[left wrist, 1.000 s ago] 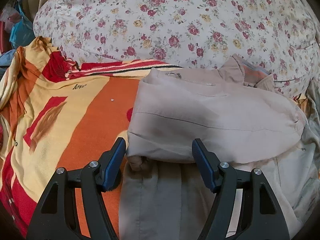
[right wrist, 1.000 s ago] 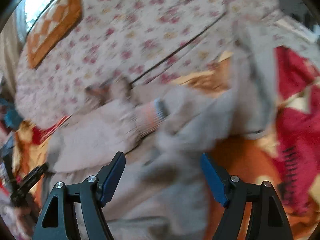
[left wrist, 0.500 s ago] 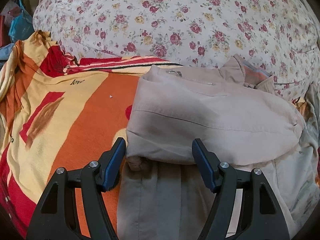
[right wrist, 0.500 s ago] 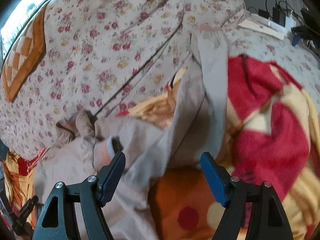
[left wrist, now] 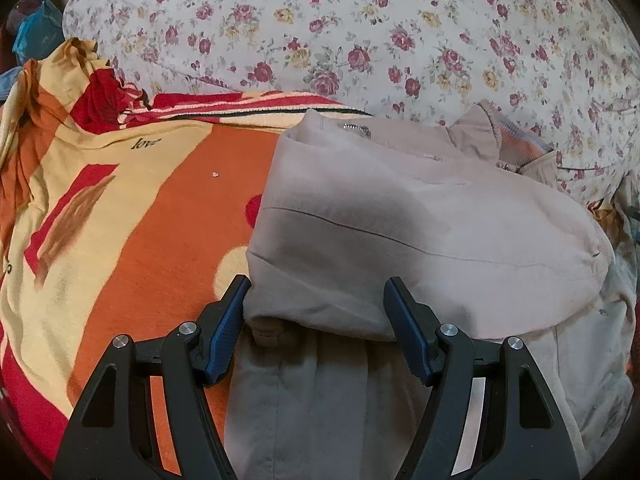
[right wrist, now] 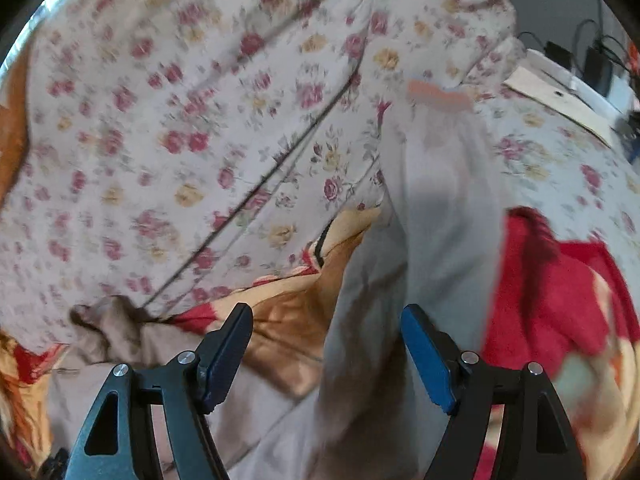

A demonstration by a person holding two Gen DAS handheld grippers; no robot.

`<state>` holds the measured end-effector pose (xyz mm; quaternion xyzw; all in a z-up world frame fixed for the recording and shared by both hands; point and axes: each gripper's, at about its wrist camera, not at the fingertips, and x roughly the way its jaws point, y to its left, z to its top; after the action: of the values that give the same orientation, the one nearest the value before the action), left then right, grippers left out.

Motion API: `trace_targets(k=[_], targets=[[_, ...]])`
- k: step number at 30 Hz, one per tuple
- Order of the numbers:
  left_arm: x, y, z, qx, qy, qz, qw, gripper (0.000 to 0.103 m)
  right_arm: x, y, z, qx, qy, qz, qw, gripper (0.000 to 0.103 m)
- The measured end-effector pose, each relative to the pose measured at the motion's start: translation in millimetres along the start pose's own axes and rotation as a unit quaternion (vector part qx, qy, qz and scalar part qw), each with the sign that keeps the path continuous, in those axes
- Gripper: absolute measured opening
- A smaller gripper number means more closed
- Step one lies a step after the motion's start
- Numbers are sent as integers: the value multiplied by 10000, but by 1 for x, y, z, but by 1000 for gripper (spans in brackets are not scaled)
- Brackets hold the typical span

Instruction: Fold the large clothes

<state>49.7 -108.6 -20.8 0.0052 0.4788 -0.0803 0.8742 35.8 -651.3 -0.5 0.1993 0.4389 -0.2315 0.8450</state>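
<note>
With both grippers' fingers spread and empty, the right gripper (right wrist: 326, 346) is heading for the beige jacket (left wrist: 420, 240)'s sleeve (right wrist: 436, 200) stretching toward twelve o'clock, best pinched near its cuff (right wrist: 436, 96).

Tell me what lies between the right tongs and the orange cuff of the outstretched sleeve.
In the right wrist view, only the beige sleeve itself runs from the open right tongs up to its orange cuff, draped over the floral bedding. Nothing else shows there.
</note>
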Motion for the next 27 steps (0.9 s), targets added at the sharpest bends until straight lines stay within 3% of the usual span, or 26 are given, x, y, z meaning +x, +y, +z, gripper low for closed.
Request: trace_targets(k=[3, 5, 7, 10, 11, 14, 15, 20, 22, 27], targets=[[2, 0, 1, 24, 25, -3, 10000, 69, 21, -5, 12, 22, 76, -958, 9954, 75], [4, 0, 2, 17, 49, -15, 10000, 69, 32, -14, 16, 159, 152, -1199, 9925, 75], [6, 0, 3, 11, 67, -29, 10000, 69, 35, -9, 18, -97, 2, -1256, 9920, 74], [8, 0, 3, -5, 84, -28, 10000, 69, 36, -9, 23, -359, 170, -1104, 9931, 5], [8, 0, 3, -13, 83, -32, 10000, 69, 33, -13, 24, -271, 159, -1039, 9941, 5], [5, 0, 3, -13, 49, -32, 10000, 69, 12, -35, 27, 171, 50, -344, 9992, 4], [4, 0, 2, -16, 39, -35, 10000, 69, 0, -44, 27, 389, -47, 129, 9991, 4], [-3, 1, 3, -72, -72, -76, 9999, 69, -62, -45, 20, 632, -345, 1806, 9809, 2], [-6, 1, 4, -101, -129, -90, 9998, 69, -91, -27, 15, 481, -350, 2548, 9652, 2], [-15, 5, 6, -207, -282, -223, 9991, 69, -157, 57, -13, -638, -371, 3411, 9371, 2]])
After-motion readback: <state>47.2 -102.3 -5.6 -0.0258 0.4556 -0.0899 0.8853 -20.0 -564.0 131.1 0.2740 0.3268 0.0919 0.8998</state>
